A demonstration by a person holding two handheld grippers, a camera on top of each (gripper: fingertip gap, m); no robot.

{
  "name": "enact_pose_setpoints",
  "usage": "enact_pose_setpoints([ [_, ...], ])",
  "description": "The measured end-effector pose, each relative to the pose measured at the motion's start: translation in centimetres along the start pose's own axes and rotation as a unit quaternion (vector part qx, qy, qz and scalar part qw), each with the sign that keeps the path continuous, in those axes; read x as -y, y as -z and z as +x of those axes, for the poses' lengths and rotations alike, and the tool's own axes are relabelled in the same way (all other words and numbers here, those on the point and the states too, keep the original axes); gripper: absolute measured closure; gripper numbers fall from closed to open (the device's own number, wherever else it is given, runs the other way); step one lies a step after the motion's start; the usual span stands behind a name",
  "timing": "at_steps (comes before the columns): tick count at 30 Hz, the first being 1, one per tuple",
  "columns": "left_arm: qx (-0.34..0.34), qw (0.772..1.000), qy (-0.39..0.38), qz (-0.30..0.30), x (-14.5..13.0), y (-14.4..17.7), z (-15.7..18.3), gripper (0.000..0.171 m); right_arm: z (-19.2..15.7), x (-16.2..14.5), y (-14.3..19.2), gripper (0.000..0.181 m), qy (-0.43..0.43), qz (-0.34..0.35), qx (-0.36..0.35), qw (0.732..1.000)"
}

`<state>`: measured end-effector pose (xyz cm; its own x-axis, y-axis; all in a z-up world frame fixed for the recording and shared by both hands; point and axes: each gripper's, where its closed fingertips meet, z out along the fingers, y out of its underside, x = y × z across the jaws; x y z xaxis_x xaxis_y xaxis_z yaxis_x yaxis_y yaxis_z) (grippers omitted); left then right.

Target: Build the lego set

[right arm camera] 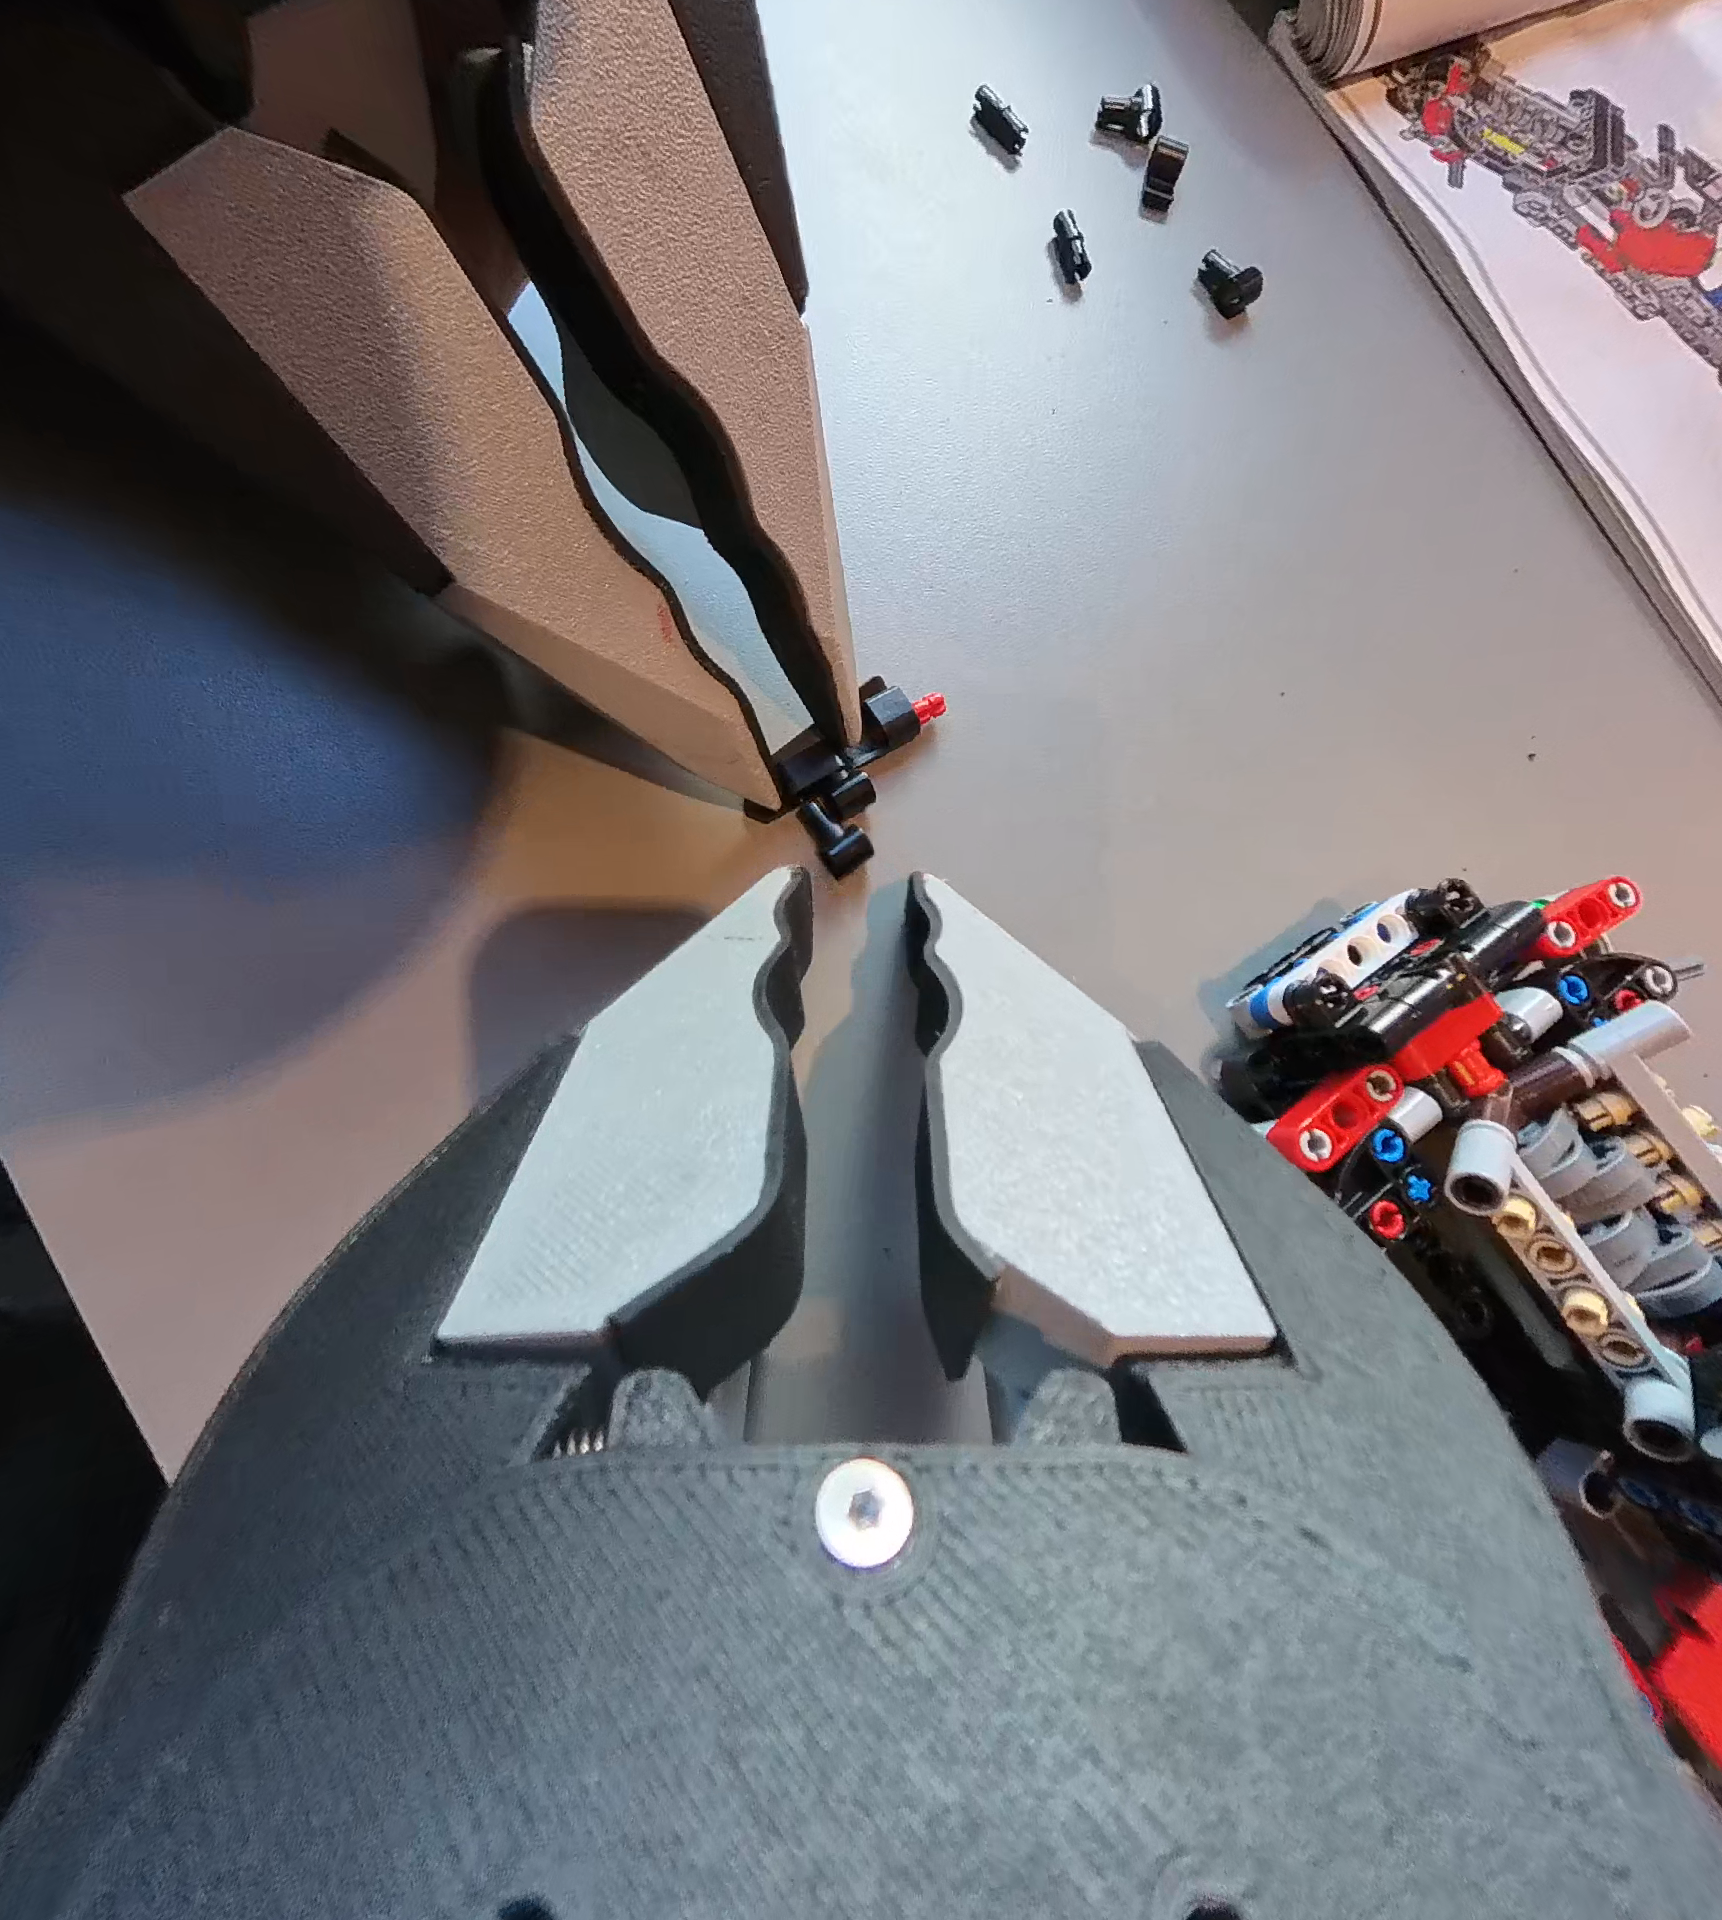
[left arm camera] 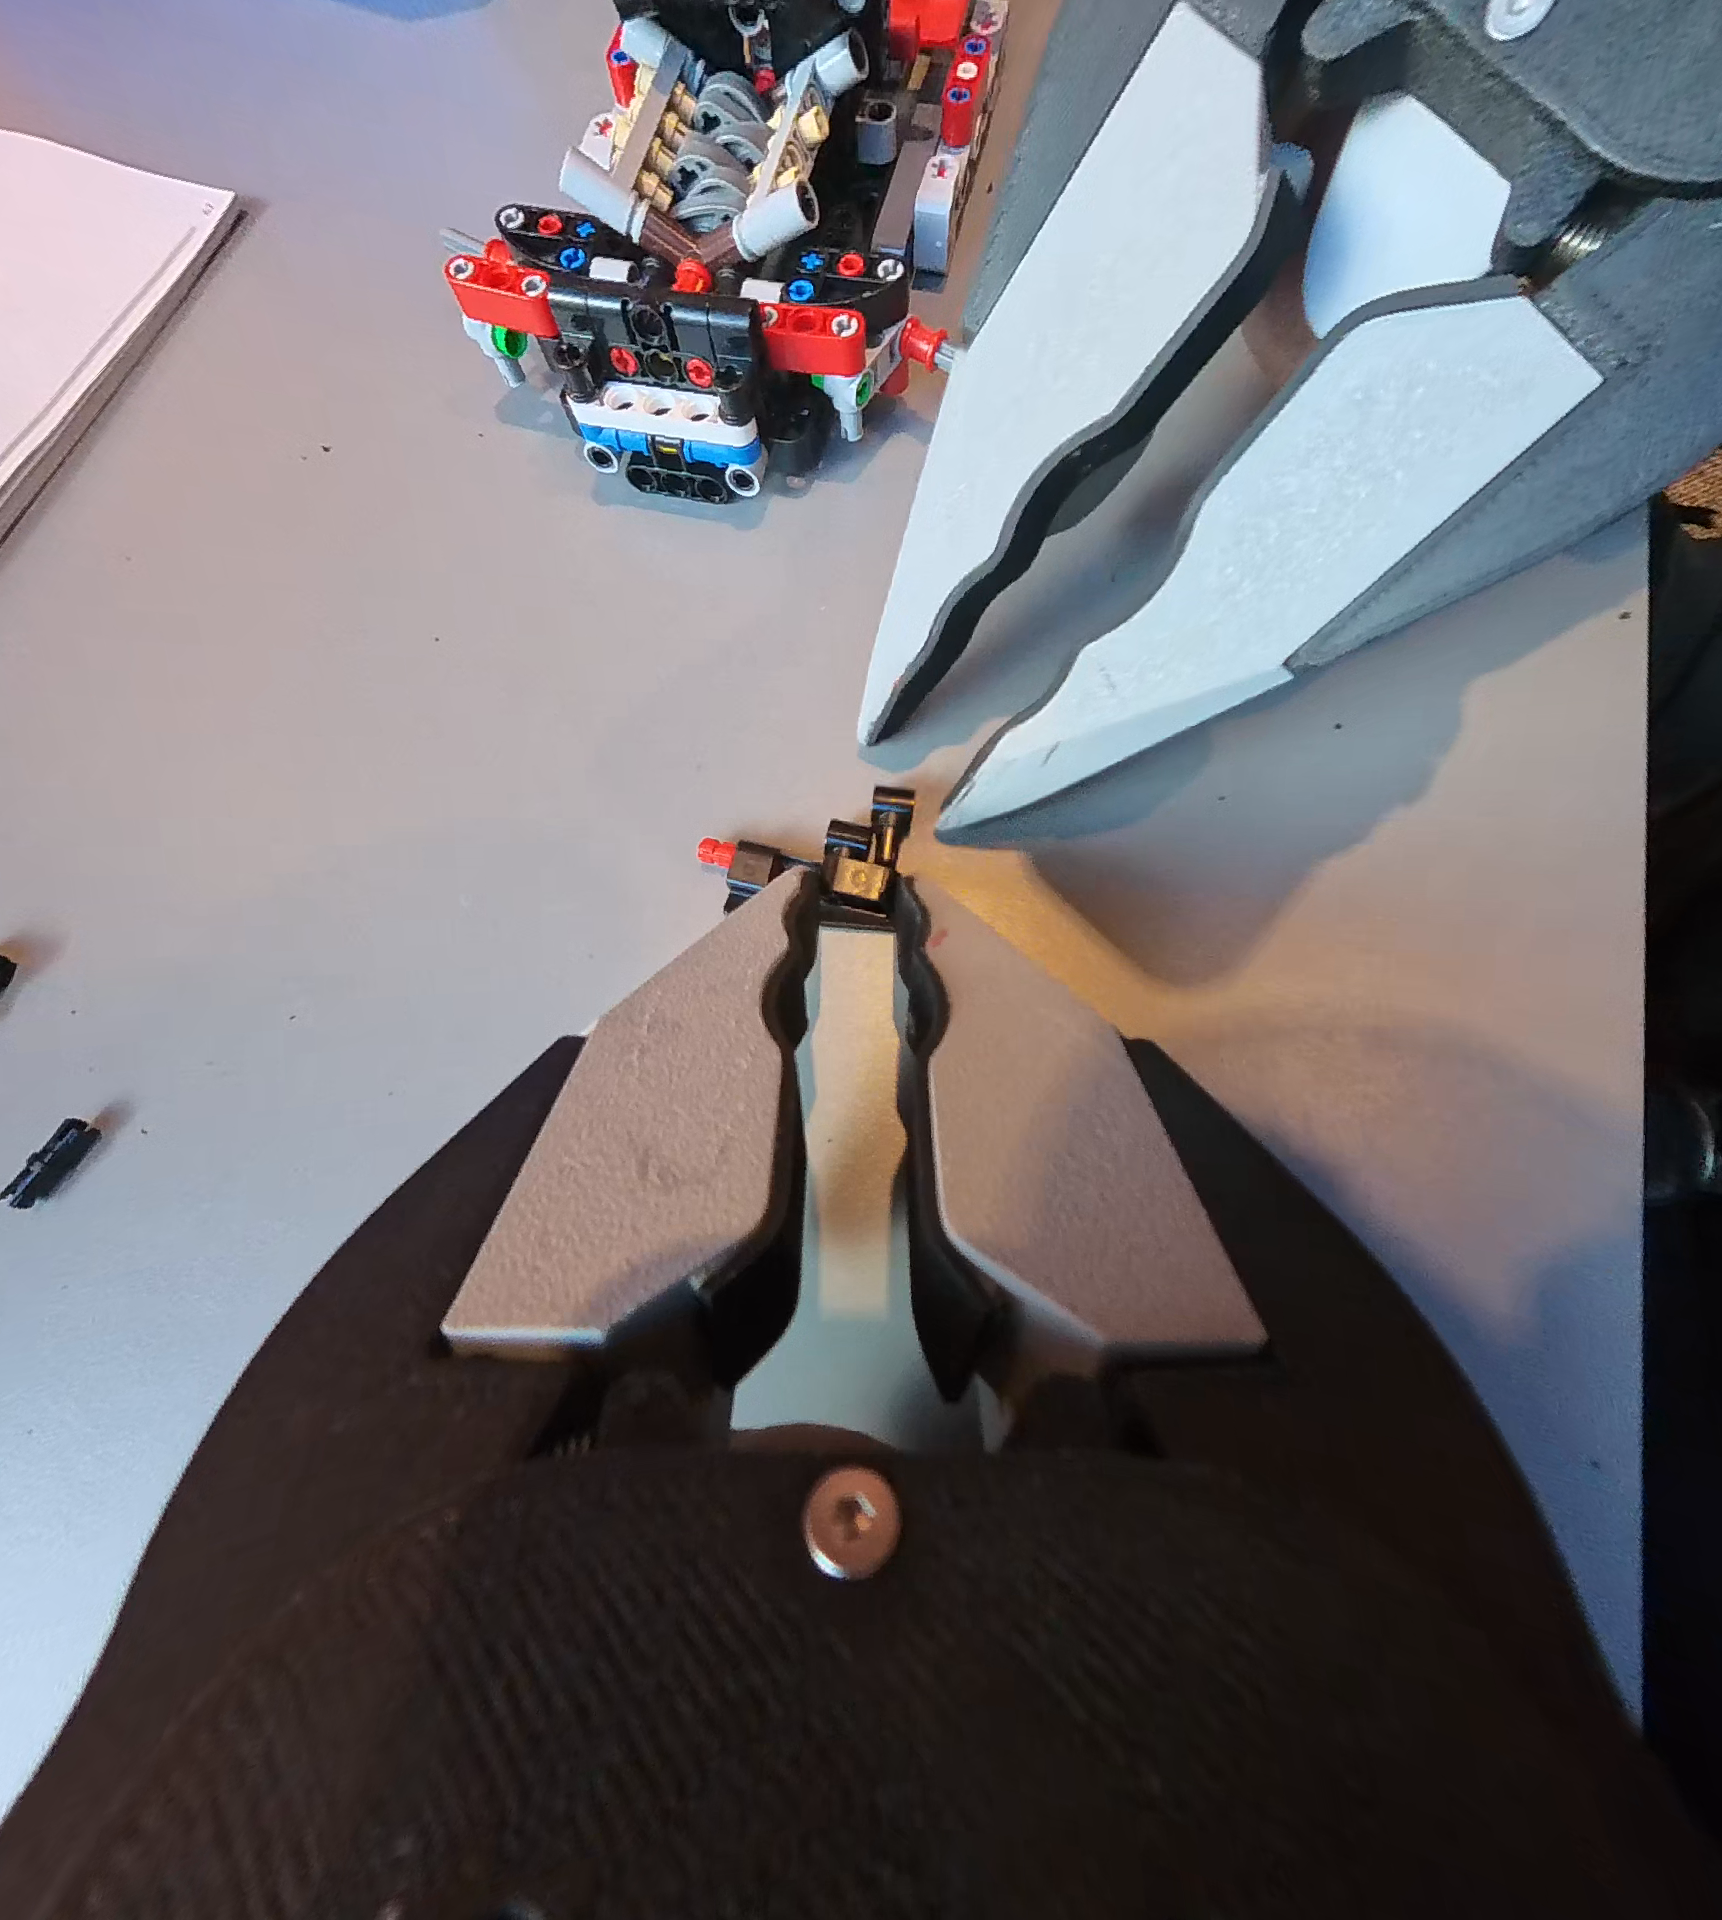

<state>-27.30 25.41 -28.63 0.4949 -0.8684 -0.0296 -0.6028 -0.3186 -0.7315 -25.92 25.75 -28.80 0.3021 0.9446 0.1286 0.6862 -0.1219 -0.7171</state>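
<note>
**Small black sub-assembly pinched at the table edge**

A small black lego sub-assembly (left arm camera: 841, 868) is held at the tips of the left gripper (left arm camera: 852, 894), whose fingers are drawn in close around it. The piece is built from several black connectors, with a short red pin (left arm camera: 715, 852) projecting from one end and a black peg-like part (left arm camera: 891, 821) sticking out toward the right gripper (left arm camera: 904, 784). It is seen low over the grey table (left arm camera: 421, 675), near the table's edge; whether it touches the surface cannot be told.

The right gripper is empty, its fingers set a little apart, and its tips are pointed at the sub-assembly from just beside it without touching.

The larger lego model (left arm camera: 691, 270) is stood farther back on the table: a black frame with red beams, blue and red pins, grey cylinders and tan parts in the middle. Loose black pieces (right arm camera: 1148, 177) are scattered on the table well apart from the grippers, and an open instruction booklet (right arm camera: 1667, 312) is laid near them.
</note>
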Motion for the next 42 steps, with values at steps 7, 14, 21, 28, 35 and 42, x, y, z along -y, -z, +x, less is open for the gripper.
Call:
enact_pose_setpoints([
  [7, -0.001, 1.000, 0.000, 0.000, 0.0, 0.0, 0.0, 0.160, -0.1, 0.0, 0.0, 0.172, -0.001, 0.001, 0.011, 1.000],
  [14, 0.000, 1.000, -0.003, 0.000, 0.0, 0.0, 0.0, 0.160, -0.5, 0.3, -0.3, 0.180, -0.002, 0.004, 0.045, 0.999],
  [21, -0.002, 1.000, -0.001, 0.000, 0.0, 0.0, 0.0, 0.161, -0.7, 0.2, 0.0, 0.181, -0.046, 0.013, 0.072, 0.996],
  [28, -0.003, 1.000, 0.000, 0.000, 0.0, 0.0, 0.0, 0.161, -1.0, 0.1, 0.1, 0.181, -0.054, 0.007, 0.081, 0.995],
  [35, -0.005, 1.000, 0.002, 0.000, 0.0, 0.0, 0.1, 0.160, -0.5, 0.1, 0.5, 0.177, -0.024, 0.005, 0.072, 0.997],
  [42, -0.007, 1.000, 0.003, 0.000, 0.0, 0.0, 0.1, 0.160, -0.6, 0.0, 0.3, 0.170, 0.038, -0.015, 0.074, 0.996],
])
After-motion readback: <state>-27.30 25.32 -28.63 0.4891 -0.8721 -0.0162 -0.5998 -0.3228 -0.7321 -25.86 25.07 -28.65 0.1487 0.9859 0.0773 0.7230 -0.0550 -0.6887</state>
